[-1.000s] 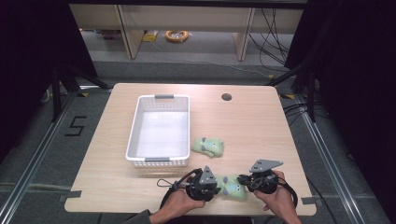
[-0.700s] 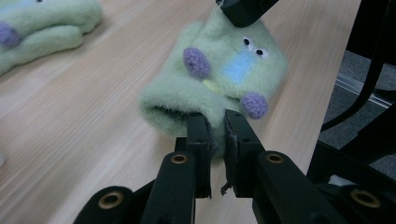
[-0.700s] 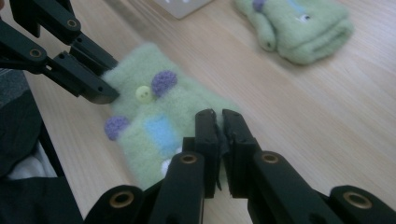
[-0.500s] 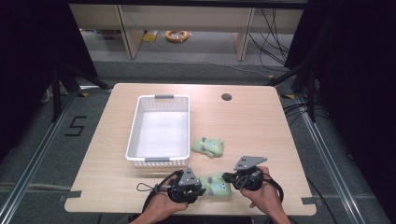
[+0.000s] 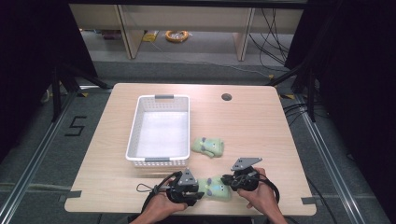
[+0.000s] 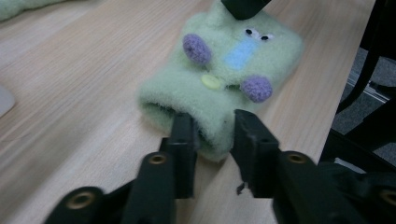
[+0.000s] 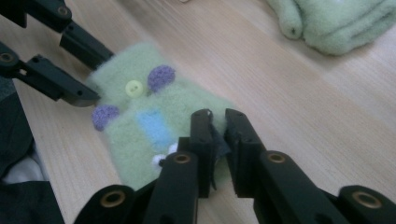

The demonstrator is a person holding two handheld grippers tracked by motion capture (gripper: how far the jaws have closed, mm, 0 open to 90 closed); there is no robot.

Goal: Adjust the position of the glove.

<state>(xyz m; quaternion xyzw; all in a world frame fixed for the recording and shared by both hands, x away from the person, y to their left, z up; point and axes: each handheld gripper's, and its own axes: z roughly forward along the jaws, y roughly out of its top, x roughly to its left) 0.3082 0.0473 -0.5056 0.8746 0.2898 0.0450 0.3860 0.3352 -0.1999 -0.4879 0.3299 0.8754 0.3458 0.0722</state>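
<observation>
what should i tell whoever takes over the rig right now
Left gripper: jaws just opening, astride the open cuff end of the near green sock, no firm pinch.
Right gripper: jaws nearly together at the sock's face end; whether they grip it is unclear.
The near sock lies flat at the table's front edge; the second green sock is beside the white basket.
Basket holds no socks yet; both remain to be dealt with.
</observation>
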